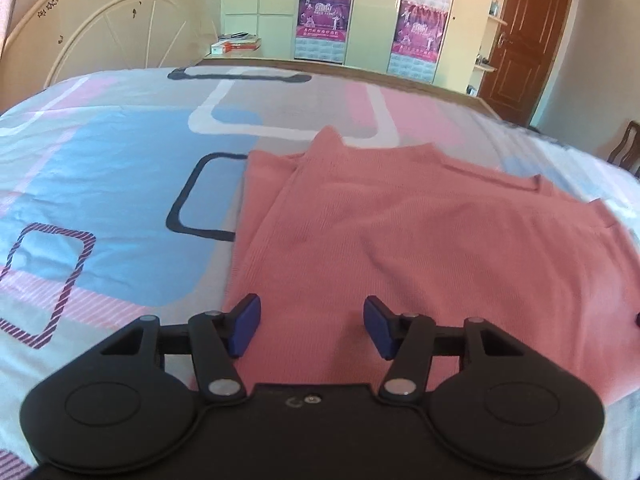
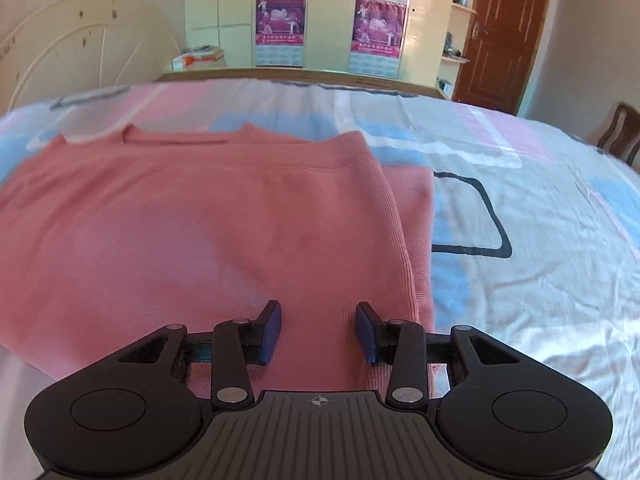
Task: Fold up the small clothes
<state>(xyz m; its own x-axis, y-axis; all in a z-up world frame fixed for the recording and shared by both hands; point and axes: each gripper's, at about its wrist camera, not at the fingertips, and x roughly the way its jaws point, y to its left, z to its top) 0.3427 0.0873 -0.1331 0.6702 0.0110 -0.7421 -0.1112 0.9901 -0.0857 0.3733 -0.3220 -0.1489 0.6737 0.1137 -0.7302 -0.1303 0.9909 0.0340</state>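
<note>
The sweater (image 1: 400, 232) lies flat on the bed (image 1: 100, 184), both side panels already folded inward so it forms a long rectangle. Its collar end is the far end; its hem end is nearest you.

Your left gripper (image 1: 311, 326) hangs over the near left part of the sweater, jaws about half apart, nothing between the pads. The gap is narrowing slightly. Your right gripper (image 2: 318, 330) hangs over the near right part, just inside the folded right edge, jaws narrower but parted, also empty.

The step in hand, judged from this layout, is to take the hem end and fold it up toward the collar.

1. Lower each gripper to the near edge, one toward each corner.
2. Catch every layer at the right edge; the folded panel there is stacked and can slip free.
3. Close both sets of jaws before lifting.
4. Lift both corners together and level, so the fold line runs straight across.
5. Carry the hem to the collar line and lay it down without dragging the lower layers.
</note>
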